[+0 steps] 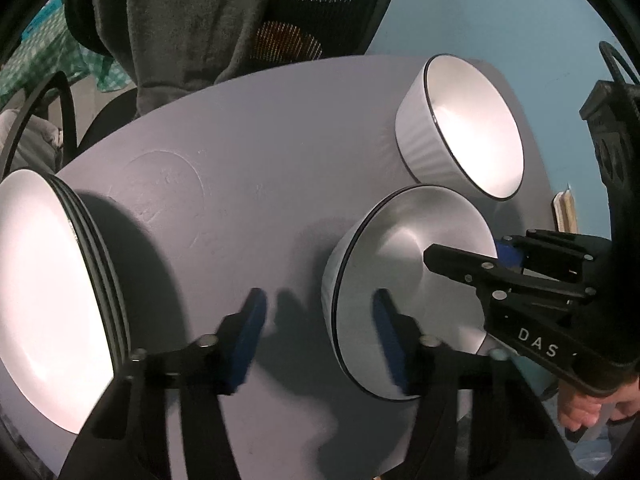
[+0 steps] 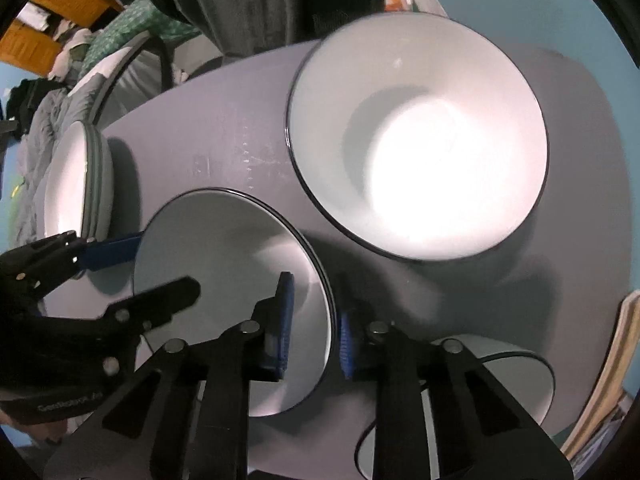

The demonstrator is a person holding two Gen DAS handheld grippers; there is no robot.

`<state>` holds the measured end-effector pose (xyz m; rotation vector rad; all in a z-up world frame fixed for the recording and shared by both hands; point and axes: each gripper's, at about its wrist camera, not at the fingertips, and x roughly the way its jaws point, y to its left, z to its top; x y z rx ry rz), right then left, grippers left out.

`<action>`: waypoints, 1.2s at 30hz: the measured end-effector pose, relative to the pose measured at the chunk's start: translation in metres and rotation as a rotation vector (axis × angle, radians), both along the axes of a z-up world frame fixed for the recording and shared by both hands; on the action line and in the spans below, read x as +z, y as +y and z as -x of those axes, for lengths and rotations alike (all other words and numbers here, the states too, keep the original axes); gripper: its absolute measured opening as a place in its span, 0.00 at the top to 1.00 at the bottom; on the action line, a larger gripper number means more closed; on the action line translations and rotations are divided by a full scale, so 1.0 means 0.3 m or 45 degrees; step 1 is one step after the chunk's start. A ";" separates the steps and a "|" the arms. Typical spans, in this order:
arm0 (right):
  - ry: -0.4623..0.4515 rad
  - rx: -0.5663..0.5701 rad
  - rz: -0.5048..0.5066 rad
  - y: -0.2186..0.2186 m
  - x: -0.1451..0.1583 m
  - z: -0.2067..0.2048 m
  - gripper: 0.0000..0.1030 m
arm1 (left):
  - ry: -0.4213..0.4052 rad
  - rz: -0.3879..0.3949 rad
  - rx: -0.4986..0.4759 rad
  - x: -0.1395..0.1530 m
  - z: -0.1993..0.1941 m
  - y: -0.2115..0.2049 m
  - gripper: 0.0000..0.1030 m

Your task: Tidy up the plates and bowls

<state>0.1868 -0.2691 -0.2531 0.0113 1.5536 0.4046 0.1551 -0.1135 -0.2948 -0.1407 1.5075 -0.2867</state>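
A white bowl with a dark rim stands on the grey round table, and both grippers straddle it. My left gripper is open over the bowl's left rim. One blue pad is inside the bowl and the other stands clear of the outer wall. In the right wrist view my right gripper is shut on the opposite rim of this bowl, with the rim edge between its blue pads. A larger white bowl stands just beyond. A stack of white plates lies at the left.
Another dark-rimmed bowl sits under my right gripper at the table's near right edge. A chair draped with a grey garment stands behind the table. A person's hand holds the right gripper. Bare table lies between the plates and the bowls.
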 end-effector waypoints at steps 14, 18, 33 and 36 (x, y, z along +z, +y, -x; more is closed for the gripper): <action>0.100 -0.077 -0.091 -0.015 -0.013 0.073 0.89 | 0.071 0.036 0.017 -0.034 0.033 0.057 0.76; 0.110 -0.131 -0.116 -0.048 -0.020 0.076 0.89 | 0.099 0.034 0.028 -0.056 0.040 0.071 0.80; 0.133 -0.149 -0.036 -0.026 -0.022 0.078 0.90 | 0.127 0.012 0.076 -0.072 0.055 0.059 0.92; 0.137 -0.153 -0.004 -0.001 -0.012 0.073 0.92 | 0.128 0.017 0.080 -0.057 0.061 0.049 0.92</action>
